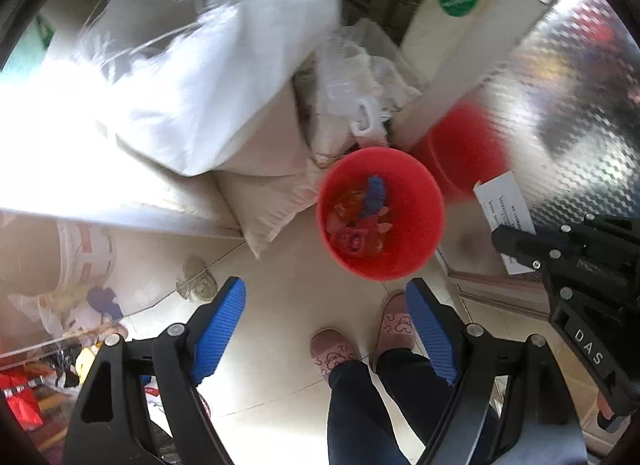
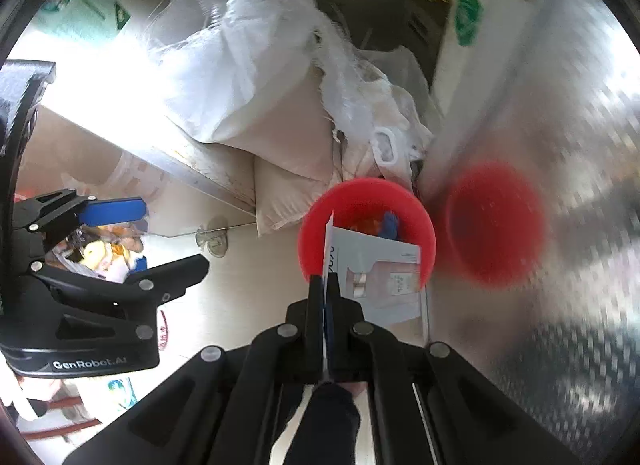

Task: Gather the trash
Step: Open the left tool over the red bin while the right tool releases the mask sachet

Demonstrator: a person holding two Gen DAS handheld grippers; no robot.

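A red bin stands on the tiled floor with several colourful wrappers inside. My left gripper is open and empty, hovering just in front of the bin. My right gripper is shut on a flat white cardboard package, holding it over the near rim of the red bin. In the left wrist view the right gripper shows at the right with the package in its fingers. In the right wrist view the left gripper shows at the left, open.
White woven sacks and plastic bags are piled behind the bin. A shiny metal cabinet wall rises at the right and reflects the bin. My feet in pink slippers stand on the floor. Clutter lies at the left.
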